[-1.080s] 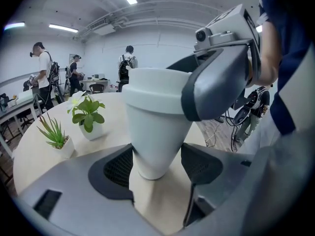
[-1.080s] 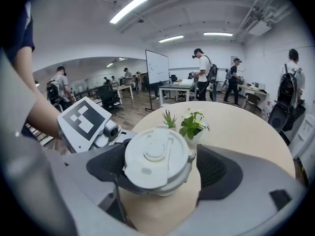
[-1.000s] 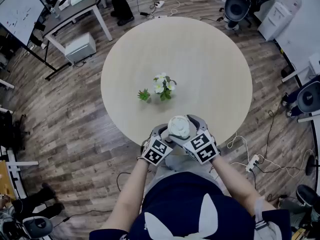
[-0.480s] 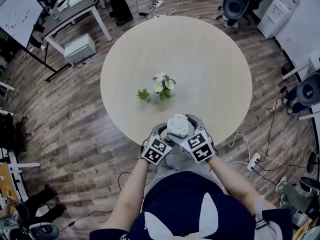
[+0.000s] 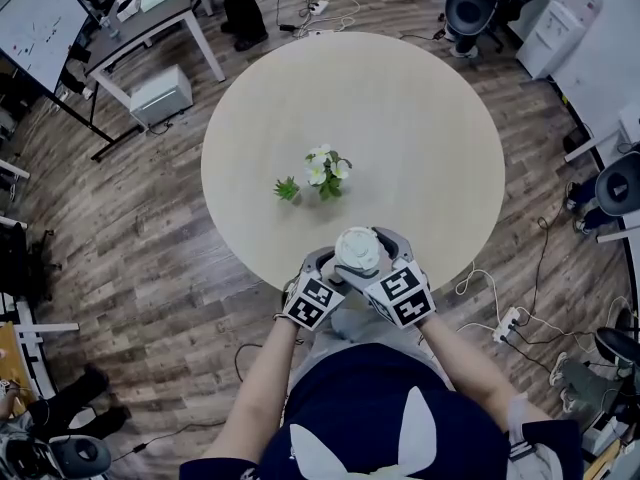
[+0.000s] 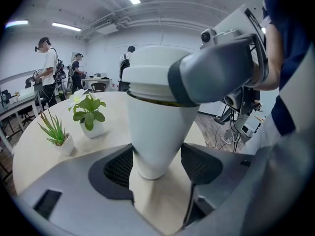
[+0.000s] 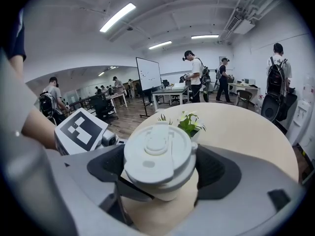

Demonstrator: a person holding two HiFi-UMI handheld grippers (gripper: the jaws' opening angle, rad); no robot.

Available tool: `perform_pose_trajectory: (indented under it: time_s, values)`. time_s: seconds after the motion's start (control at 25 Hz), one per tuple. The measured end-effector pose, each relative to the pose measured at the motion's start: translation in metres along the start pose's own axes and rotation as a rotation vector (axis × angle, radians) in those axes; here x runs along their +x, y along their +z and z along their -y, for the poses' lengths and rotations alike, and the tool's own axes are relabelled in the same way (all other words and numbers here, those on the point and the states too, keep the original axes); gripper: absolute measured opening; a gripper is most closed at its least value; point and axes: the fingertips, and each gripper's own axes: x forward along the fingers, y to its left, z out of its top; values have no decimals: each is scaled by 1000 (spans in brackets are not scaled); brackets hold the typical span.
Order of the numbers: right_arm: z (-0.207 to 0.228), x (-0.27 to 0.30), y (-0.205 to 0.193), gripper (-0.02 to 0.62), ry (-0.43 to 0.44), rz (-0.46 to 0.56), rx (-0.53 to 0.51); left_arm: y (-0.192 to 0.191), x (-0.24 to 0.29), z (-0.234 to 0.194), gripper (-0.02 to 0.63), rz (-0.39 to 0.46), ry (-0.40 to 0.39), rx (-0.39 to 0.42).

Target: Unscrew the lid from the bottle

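Looking down from the head view, I see the person's dark blue shirt (image 5: 370, 418) nearest, cut off at the bottom edge. Just past it, both grippers meet at the near edge of the round table (image 5: 420, 128).

The left gripper (image 6: 157, 163) has its jaws pressed on the thin lower part of the white bottle (image 6: 155, 132), one pad on each side. I can see the bottle's bottom end, but I cannot tell if it rests on the table or hangs just above it.

The right gripper (image 7: 160, 168) has its jaws pinching the white lid (image 7: 157, 154) from both sides. The lid sits on top of the bottle. From this side the lid hides nearly all of the bottle under it, and in the head view too I see only the lid's round top. I cannot tell how loose the lid is.

Farther out, near the middle of the table, stand a small green plant (image 5: 288, 190) on the left and a pot of white flowers (image 5: 328, 173) just beside it on the right.

Far off, people (image 7: 197, 77) stand by desks, too small to make out well.
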Motion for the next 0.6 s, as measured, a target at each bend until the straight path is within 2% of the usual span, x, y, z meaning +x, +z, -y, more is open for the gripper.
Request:
perform_pose_trajectory:
  time_s: [0.16,0.36,0.6]
  values:
    - [3,-5,7,442,10,24,28,0,1,0,314,10,-2,-7]
    - [7,-15,17,443,45,61,130,1,0,0,314,4,1,-5]
    - [12,-24,25,443,31,97,123,0,1,-1,314,2,2,-14]
